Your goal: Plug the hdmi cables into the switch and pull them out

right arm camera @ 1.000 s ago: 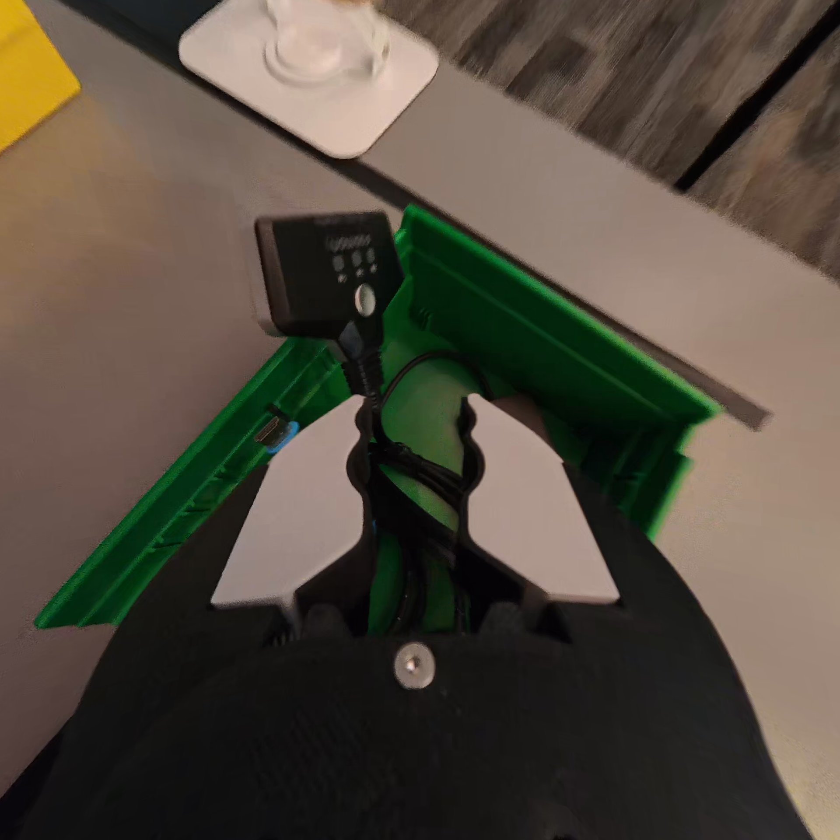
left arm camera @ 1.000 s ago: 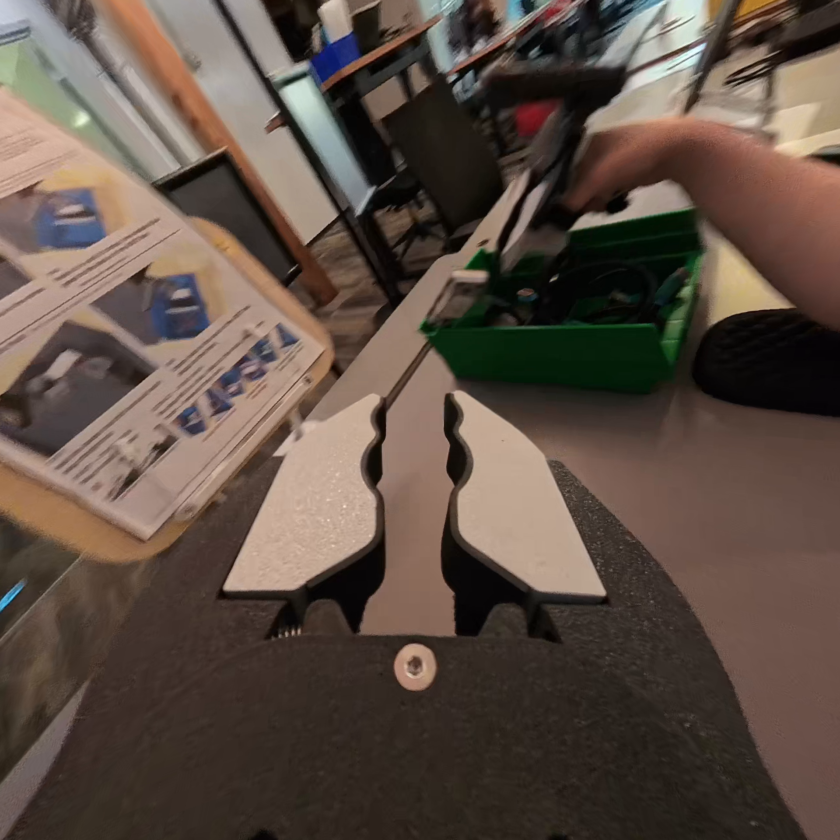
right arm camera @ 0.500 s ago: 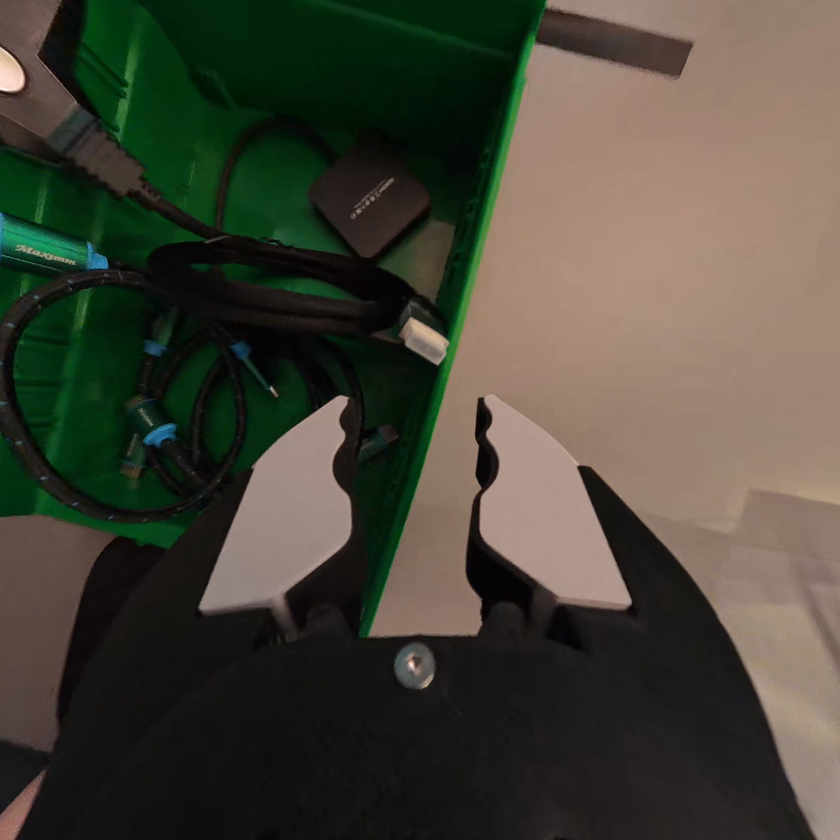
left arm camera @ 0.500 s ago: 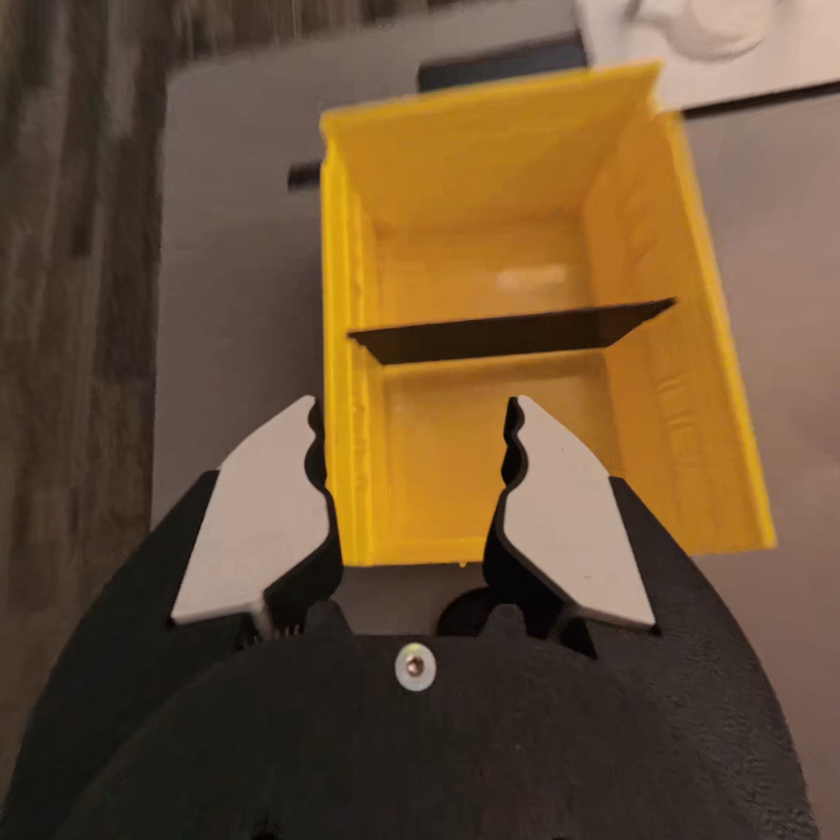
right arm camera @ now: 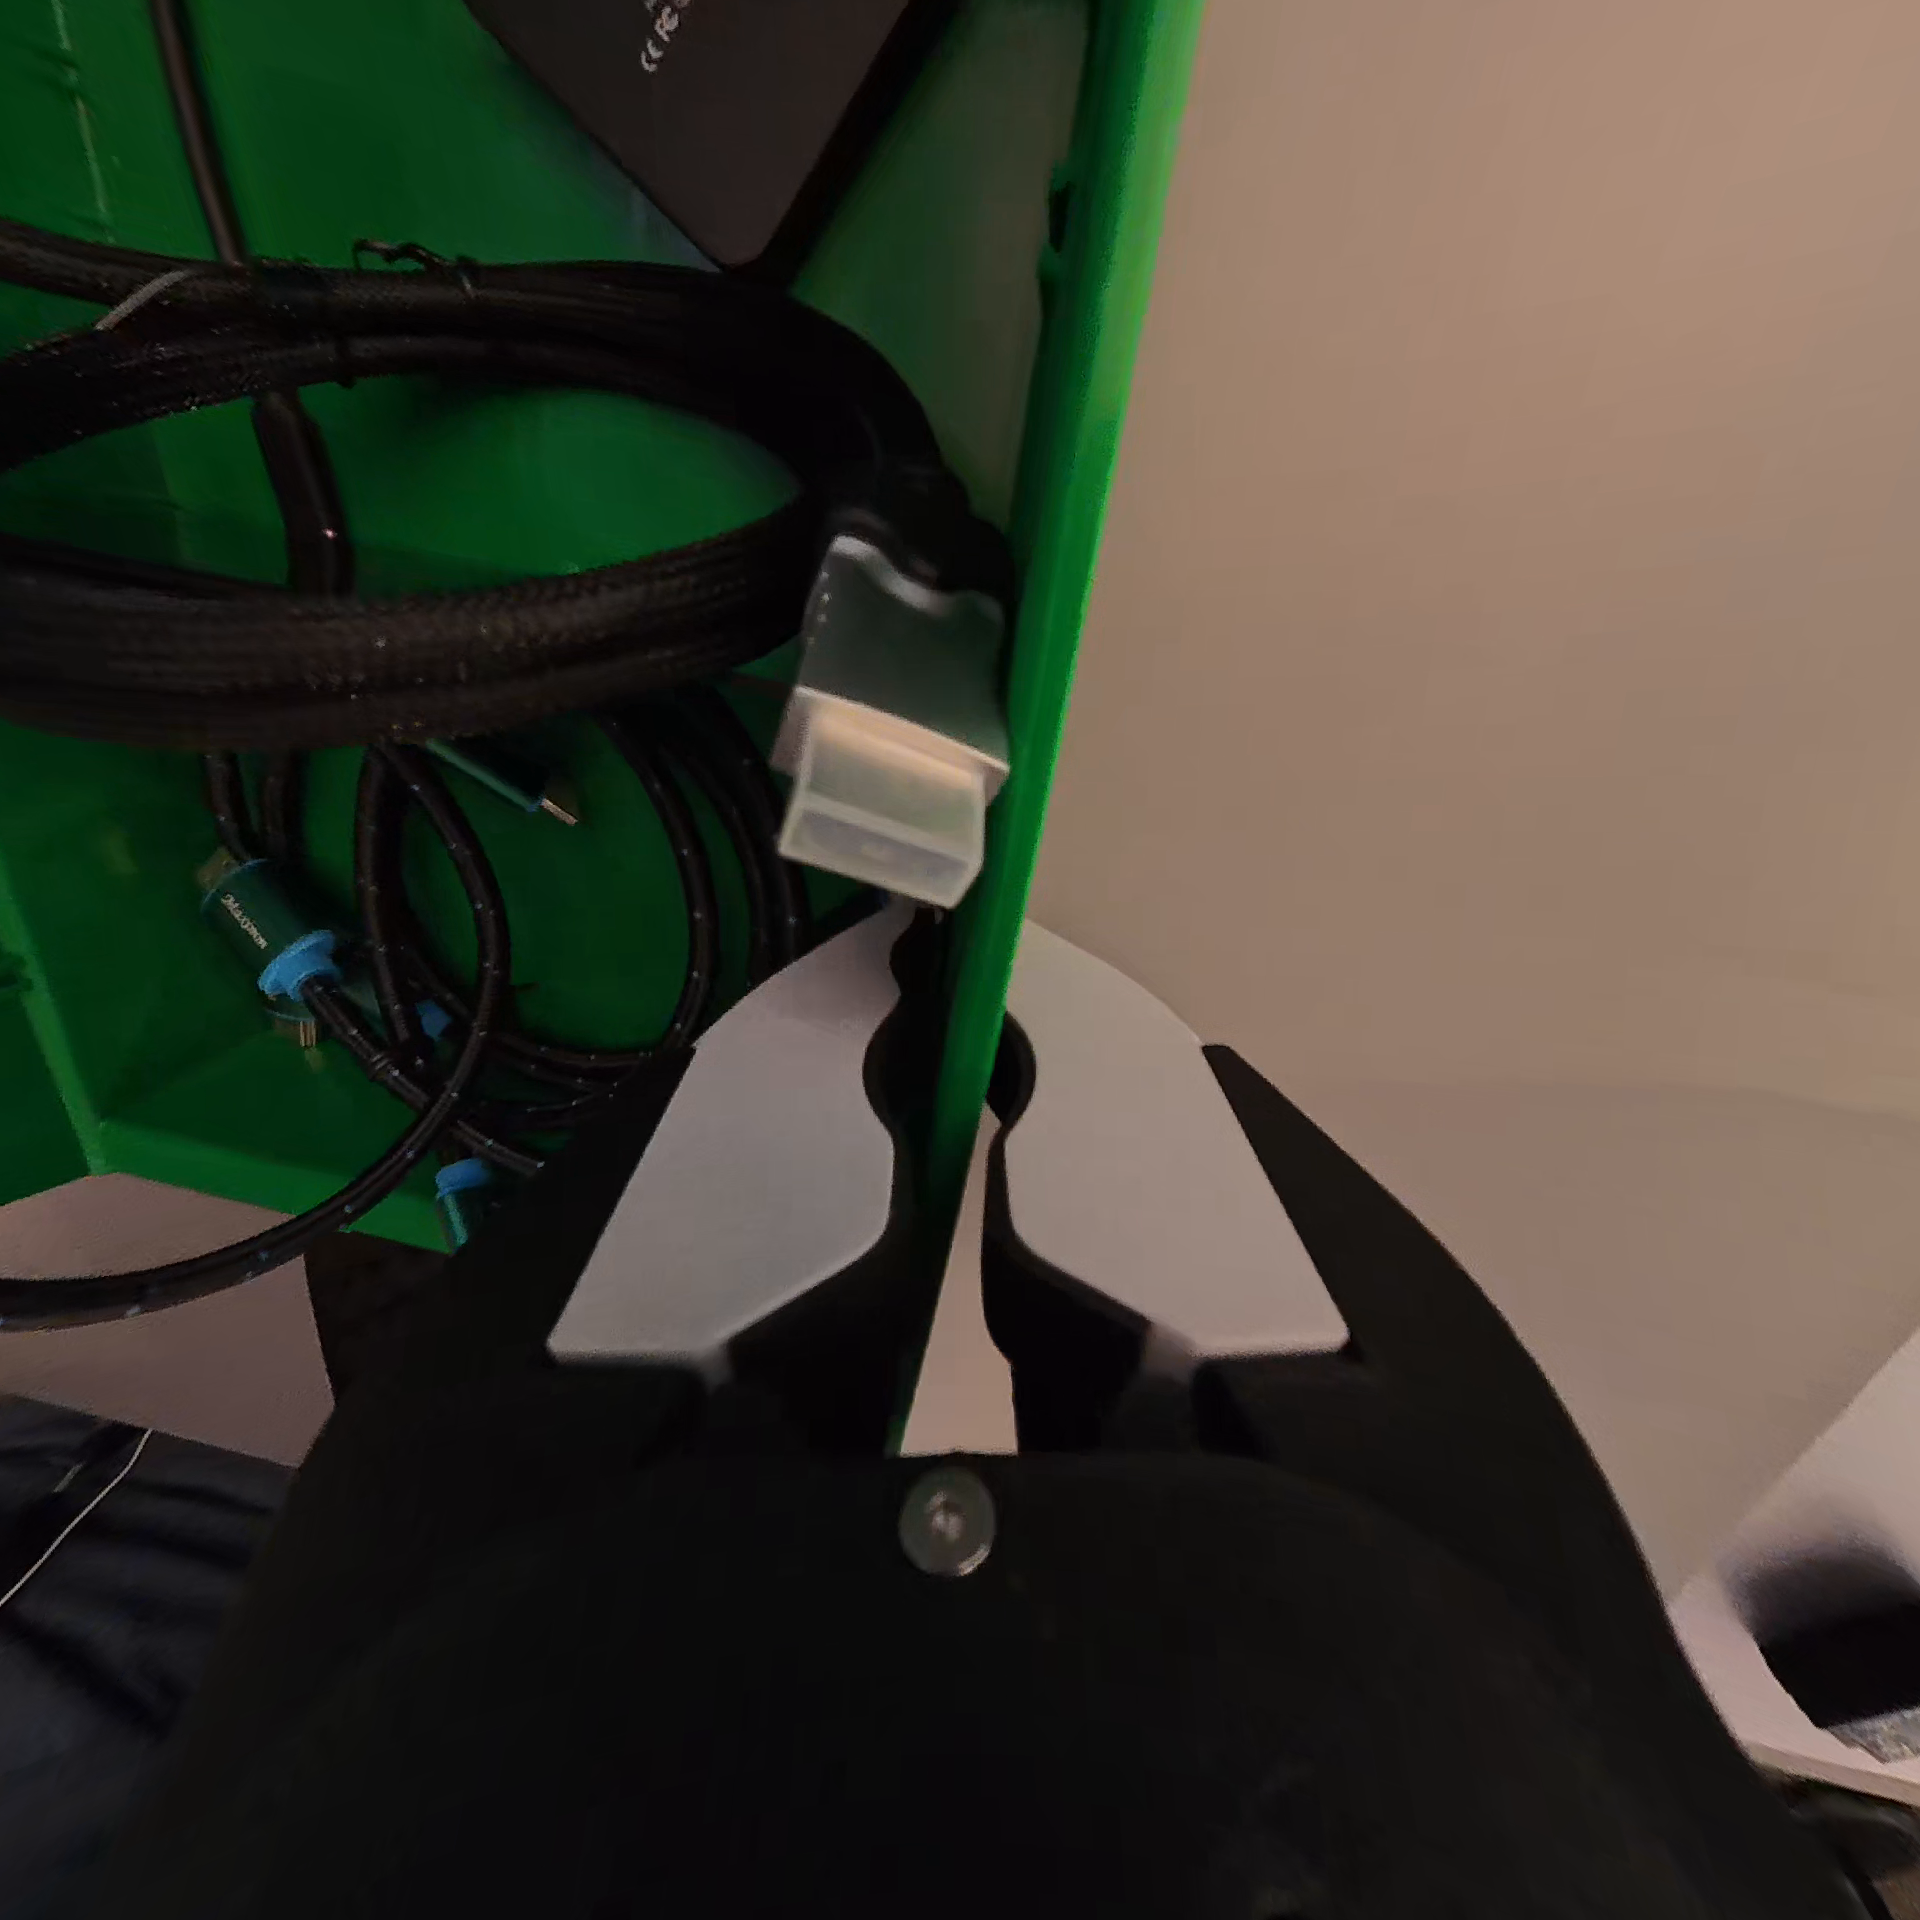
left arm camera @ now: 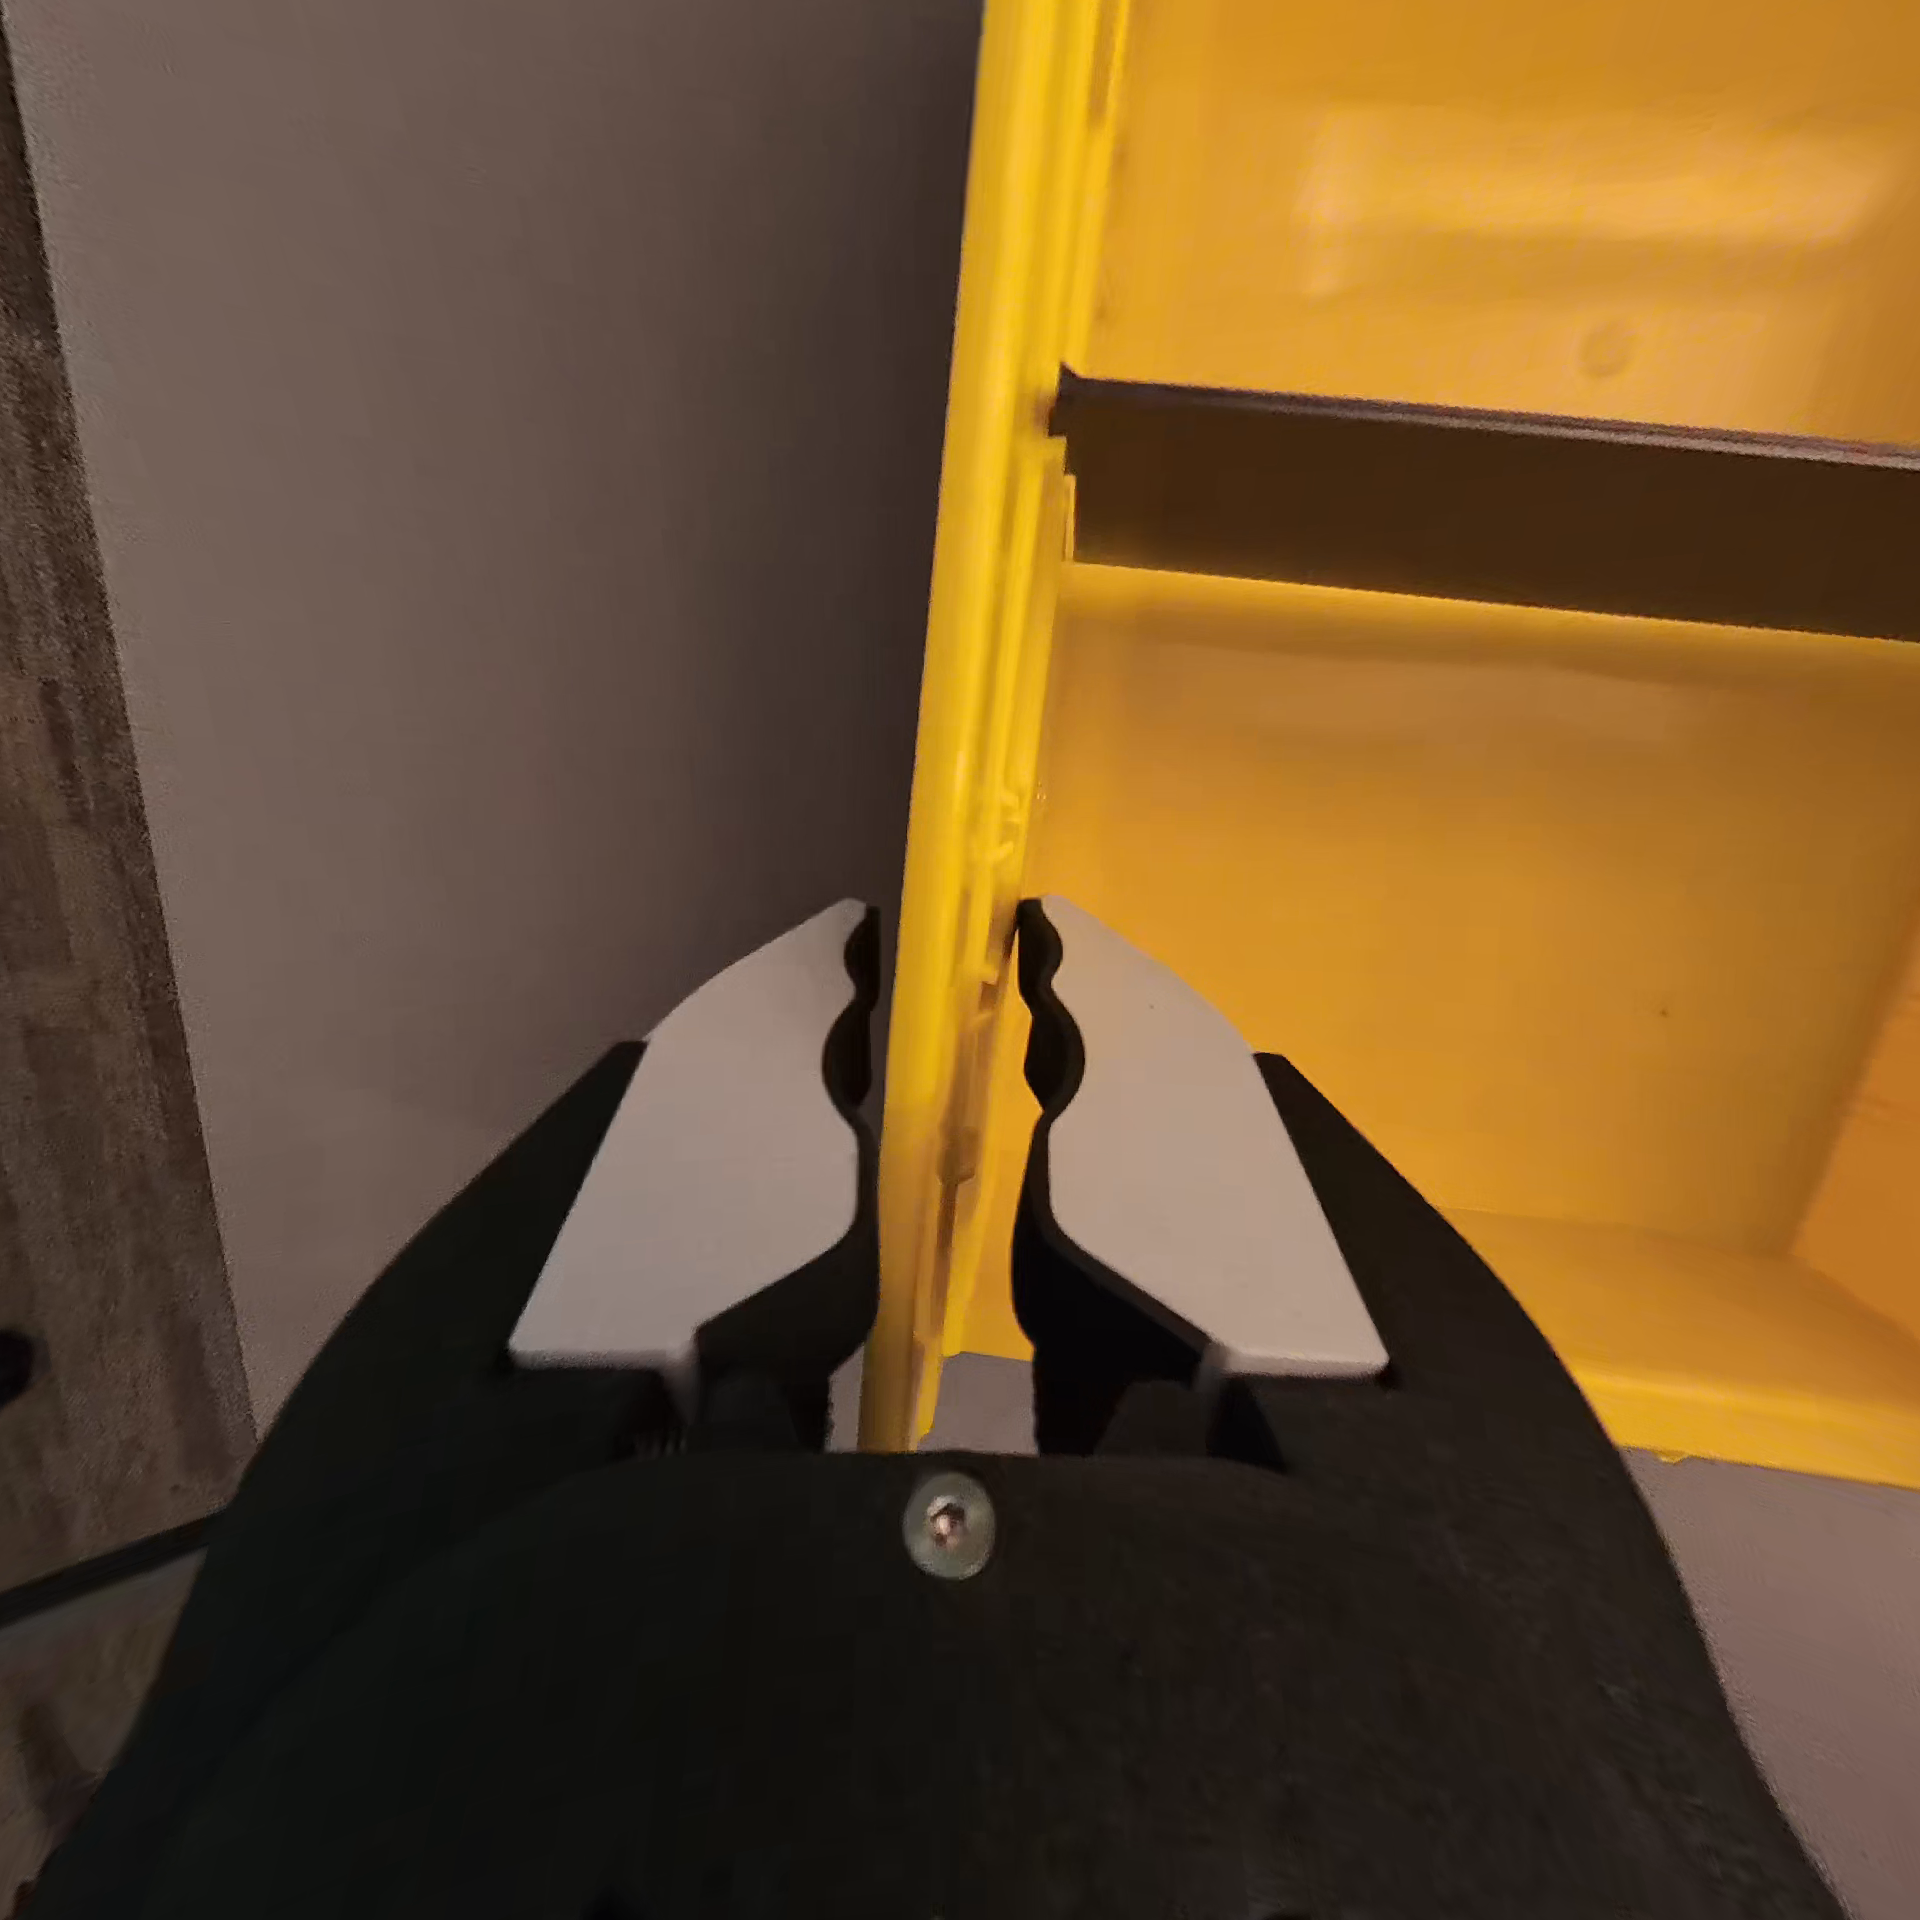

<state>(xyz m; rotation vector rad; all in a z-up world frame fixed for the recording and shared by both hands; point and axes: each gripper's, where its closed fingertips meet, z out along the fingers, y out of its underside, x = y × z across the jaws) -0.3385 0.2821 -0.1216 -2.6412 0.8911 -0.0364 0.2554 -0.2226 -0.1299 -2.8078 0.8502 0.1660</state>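
— So, what did the left gripper (left arm camera: 948,914) have between its fingers?

— It straddled the left side wall of the yellow bin (left arm camera: 971,727), one finger outside over the grey table (left arm camera: 520,520), the other inside the near compartment. The gap was narrow and the pads sat right at the wall on both sides, pinching it as far as I could see. Ahead of the tips, a black divider (left arm camera: 1455,499) crossed the bin from that same wall off to the right.

— And the right gripper (right arm camera: 956,920)?

— Much the same, on the green bin (right arm camera: 1049,623). Its fingers were drawn close about the bin's right wall, the left finger inside, the right one outside above the pale tabletop (right arm camera: 1507,623). The wall filled the gap; it looked clamped.

— Where were the task's things?

— Inside the green bin, left of and ahead of that gripper. A thick braided HDMI cable (right arm camera: 416,623) lay coiled there, its capped plug (right arm camera: 888,758) resting against the wall just ahead of the left fingertip. Thinner cables with blue collars (right arm camera: 416,987) were tangled farther left. The black switch box (right arm camera: 717,125) lay flat at the far end, near the same wall.

— Was anything plugged in?

— I could not tell for the switch; the capped plug lay free.
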